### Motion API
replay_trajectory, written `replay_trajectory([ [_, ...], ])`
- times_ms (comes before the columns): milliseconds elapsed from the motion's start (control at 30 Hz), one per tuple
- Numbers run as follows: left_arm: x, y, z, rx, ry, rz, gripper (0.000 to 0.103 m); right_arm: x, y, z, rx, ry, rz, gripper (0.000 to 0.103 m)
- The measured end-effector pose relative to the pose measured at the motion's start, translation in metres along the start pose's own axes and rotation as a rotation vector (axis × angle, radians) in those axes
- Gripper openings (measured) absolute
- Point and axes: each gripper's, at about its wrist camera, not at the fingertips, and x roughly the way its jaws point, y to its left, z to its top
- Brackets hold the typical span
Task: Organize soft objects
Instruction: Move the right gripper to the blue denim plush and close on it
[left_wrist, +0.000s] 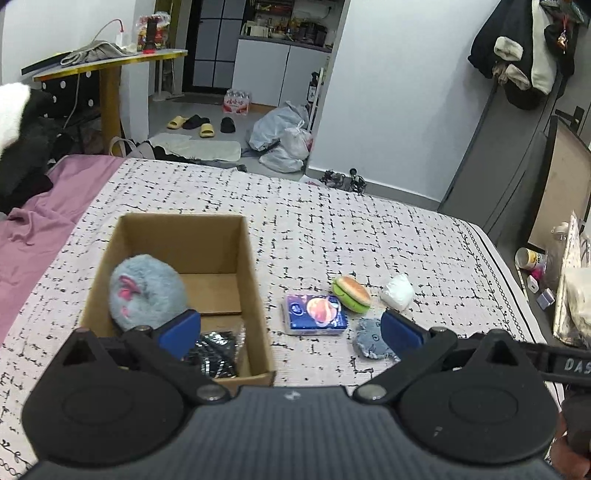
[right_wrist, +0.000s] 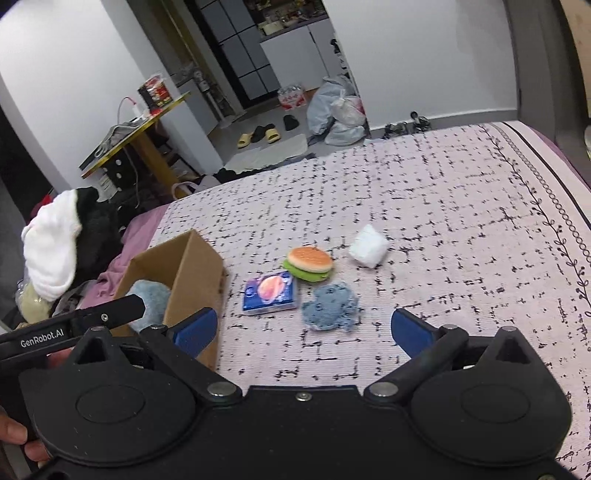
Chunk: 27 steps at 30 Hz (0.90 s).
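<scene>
A cardboard box (left_wrist: 251, 280) (right_wrist: 201, 266) stands on the patterned bedspread. Inside it lie a fluffy grey-blue plush (left_wrist: 147, 291) (right_wrist: 151, 299) and a dark shiny packet (left_wrist: 218, 350). To the right of the box lie a blue tissue pack (left_wrist: 316, 313) (right_wrist: 270, 292), a burger toy (left_wrist: 351, 293) (right_wrist: 309, 264), a white soft lump (left_wrist: 397, 291) (right_wrist: 368, 245) and a small blue-grey knitted toy (left_wrist: 371, 338) (right_wrist: 330, 305). My left gripper (left_wrist: 291, 330) is open, astride the box's right wall, nothing held. My right gripper (right_wrist: 304, 330) is open and empty, just short of the knitted toy.
Purple sheet (left_wrist: 40, 214) and a pile of black and white clothes (right_wrist: 62, 236) lie left of the box. The bedspread (right_wrist: 461, 229) stretches to its edge on the right. Floor clutter, bags (left_wrist: 284, 136) and slippers lie beyond the bed's far end.
</scene>
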Motion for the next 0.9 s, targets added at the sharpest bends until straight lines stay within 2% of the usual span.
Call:
replay_trajectory([
  [67,0.005,-0.004,0.002,0.000,-0.001,-0.010,0.103,0.005,-0.007,0.000,0.025,0.015,0.008,0.087],
  [200,0.016,-0.011,0.006,-0.008,0.009,-0.050,0.103,0.016,-0.019,-0.001,0.079,0.043,0.028,0.079],
  [467,0.040,-0.029,0.012,0.012,0.002,-0.064,0.100,0.049,-0.039,-0.001,0.177,0.088,0.046,0.058],
  [633,0.056,-0.036,0.017,0.018,0.009,-0.092,0.097,0.071,-0.049,0.000,0.207,0.104,0.033,0.055],
  [900,0.092,-0.051,0.022,0.033,0.049,-0.097,0.084,0.100,-0.053,0.001,0.211,0.141,0.035,0.055],
])
